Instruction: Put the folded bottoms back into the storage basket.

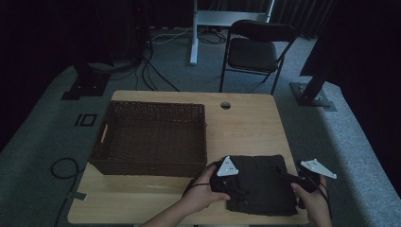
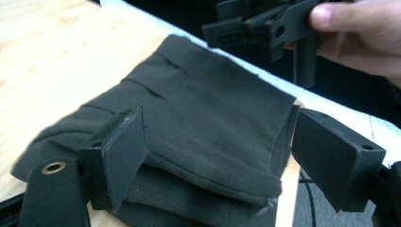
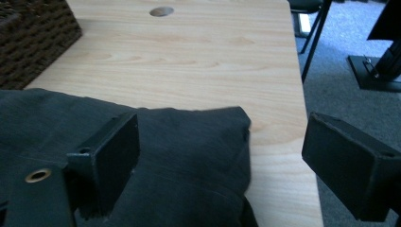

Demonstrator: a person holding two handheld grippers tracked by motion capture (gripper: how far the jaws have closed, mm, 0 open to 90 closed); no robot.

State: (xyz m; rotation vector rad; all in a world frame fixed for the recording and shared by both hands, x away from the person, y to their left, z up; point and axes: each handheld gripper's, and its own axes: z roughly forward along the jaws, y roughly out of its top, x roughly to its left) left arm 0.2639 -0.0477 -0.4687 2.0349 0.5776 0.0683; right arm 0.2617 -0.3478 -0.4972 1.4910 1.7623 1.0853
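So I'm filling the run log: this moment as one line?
folded dark cloth on table | left hand-held gripper open astride cloth | right hand-held gripper open | basket empty

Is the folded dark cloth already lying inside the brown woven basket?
No, the folded dark cloth lies on the light wooden table, to the right of the brown woven basket.

Folded garment (image 1: 259,183): dark charcoal woven cloth, stitched pleats on top, stacked in several layers, lying flat near the desk's (image 1: 246,125) front right corner, edges slightly uneven.
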